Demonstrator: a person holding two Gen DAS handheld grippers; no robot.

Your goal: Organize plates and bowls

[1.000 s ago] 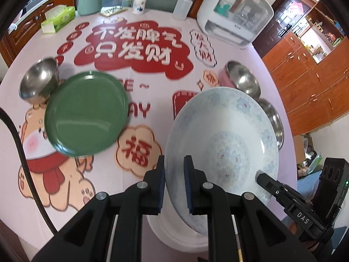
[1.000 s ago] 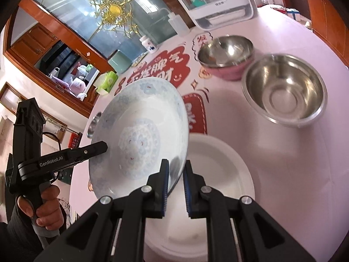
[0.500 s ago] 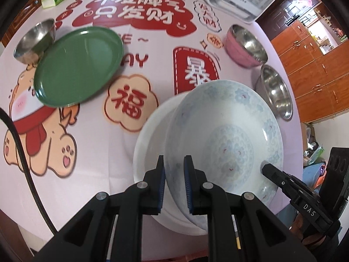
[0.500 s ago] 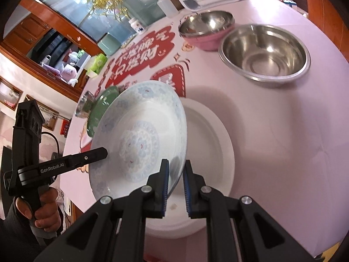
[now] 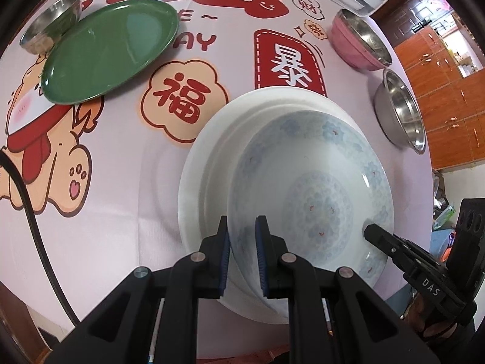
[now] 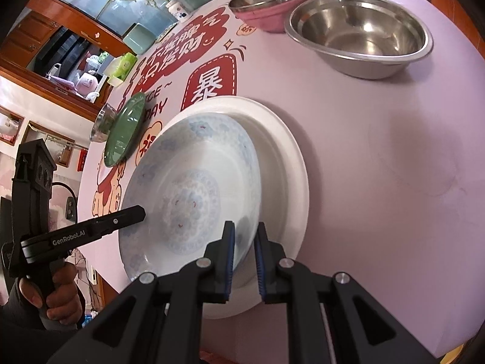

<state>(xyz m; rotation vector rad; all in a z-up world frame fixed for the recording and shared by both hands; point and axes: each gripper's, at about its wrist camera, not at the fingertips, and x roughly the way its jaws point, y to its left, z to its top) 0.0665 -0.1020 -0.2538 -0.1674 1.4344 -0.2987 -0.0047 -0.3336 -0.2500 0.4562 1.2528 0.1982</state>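
Left wrist view, patterned plate rim between jaws, over white plate

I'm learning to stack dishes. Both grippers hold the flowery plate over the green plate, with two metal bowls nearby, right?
Almost. The flowery plate, pinched by the left gripper and right gripper, sits over the white plate, not the green plate. The left wrist view shows it.

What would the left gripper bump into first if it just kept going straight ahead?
The left gripper already straddles the rim of the blue-patterned white plate; straight on, it would probably slide across it toward the plain white plate underneath.
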